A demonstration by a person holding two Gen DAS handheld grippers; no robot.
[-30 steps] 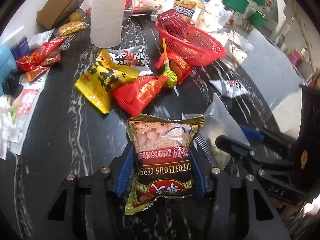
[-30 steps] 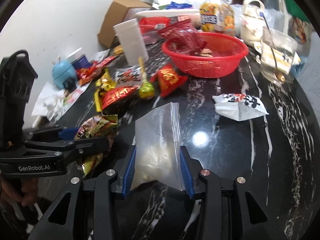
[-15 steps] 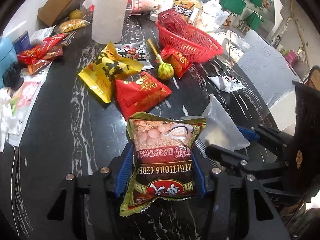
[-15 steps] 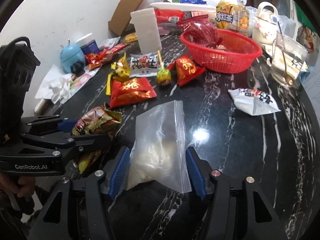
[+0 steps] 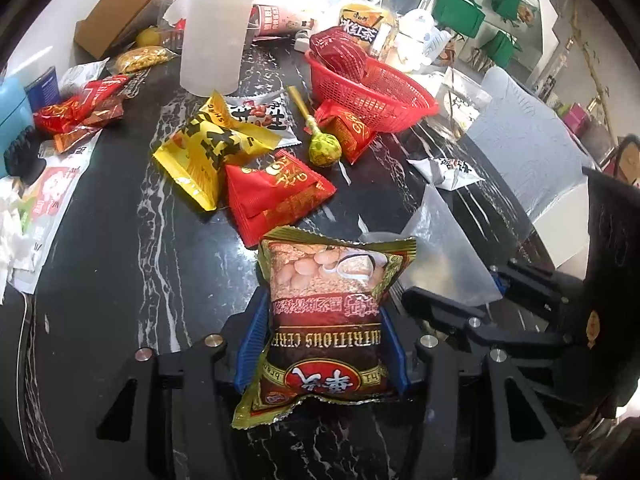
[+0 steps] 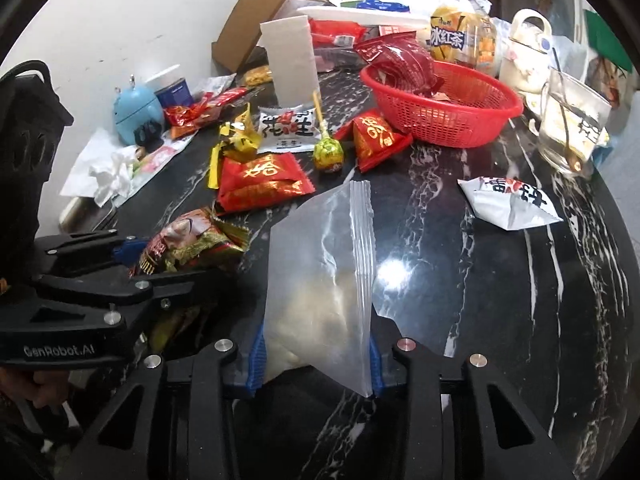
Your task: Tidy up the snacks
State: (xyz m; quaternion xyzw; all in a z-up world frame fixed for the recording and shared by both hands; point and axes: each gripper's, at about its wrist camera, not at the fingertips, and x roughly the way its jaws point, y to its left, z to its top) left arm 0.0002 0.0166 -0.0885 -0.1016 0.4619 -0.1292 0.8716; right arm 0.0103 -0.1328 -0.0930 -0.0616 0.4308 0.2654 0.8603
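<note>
My left gripper is shut on a brown and gold cereal packet, held above the black marble table. It also shows in the right wrist view. My right gripper is shut on a clear zip bag, which also shows in the left wrist view, just right of the cereal packet. Loose snacks lie ahead: a red packet, a yellow packet, a lollipop and a white peanut packet.
A red basket with a dark red packet stands at the back. A white cup, a cardboard box, a tea bottle, a glass and a white packet surround it.
Both grippers have pulled back and risen a little with their loads. The snacks on the table sit farther away in both views.
</note>
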